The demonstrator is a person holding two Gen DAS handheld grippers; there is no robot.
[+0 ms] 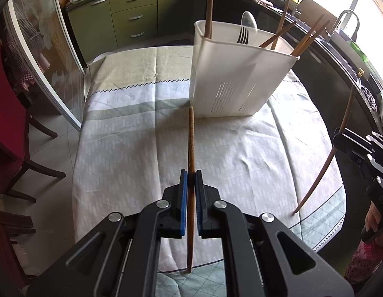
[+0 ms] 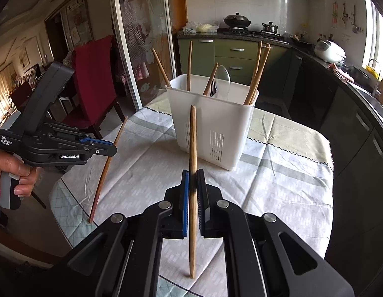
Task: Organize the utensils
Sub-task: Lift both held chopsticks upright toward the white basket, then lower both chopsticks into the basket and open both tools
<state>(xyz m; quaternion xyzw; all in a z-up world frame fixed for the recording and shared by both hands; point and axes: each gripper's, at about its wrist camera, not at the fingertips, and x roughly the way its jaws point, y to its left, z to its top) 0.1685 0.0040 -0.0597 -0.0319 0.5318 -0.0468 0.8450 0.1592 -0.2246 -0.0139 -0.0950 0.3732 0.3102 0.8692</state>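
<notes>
A white slotted utensil holder (image 1: 237, 74) (image 2: 216, 126) stands on the clothed table, holding several wooden chopsticks, a fork (image 1: 243, 36) and a clear spoon (image 1: 249, 22) (image 2: 223, 79). My left gripper (image 1: 191, 177) is shut on a dark wooden chopstick (image 1: 191, 143), held upright above the table, short of the holder. It also shows in the right wrist view (image 2: 106, 170) at the left. My right gripper (image 2: 193, 177) is shut on a lighter wooden chopstick (image 2: 193, 138), held upright in front of the holder. That chopstick shows in the left wrist view (image 1: 332, 153) at the right edge.
The round table (image 1: 142, 148) has a pale patterned cloth. A red chair (image 2: 97, 79) stands at its left side. Dark kitchen counters with a sink (image 1: 345, 32) curve behind and to the right. Green cabinets (image 2: 228, 52) and a stove lie beyond.
</notes>
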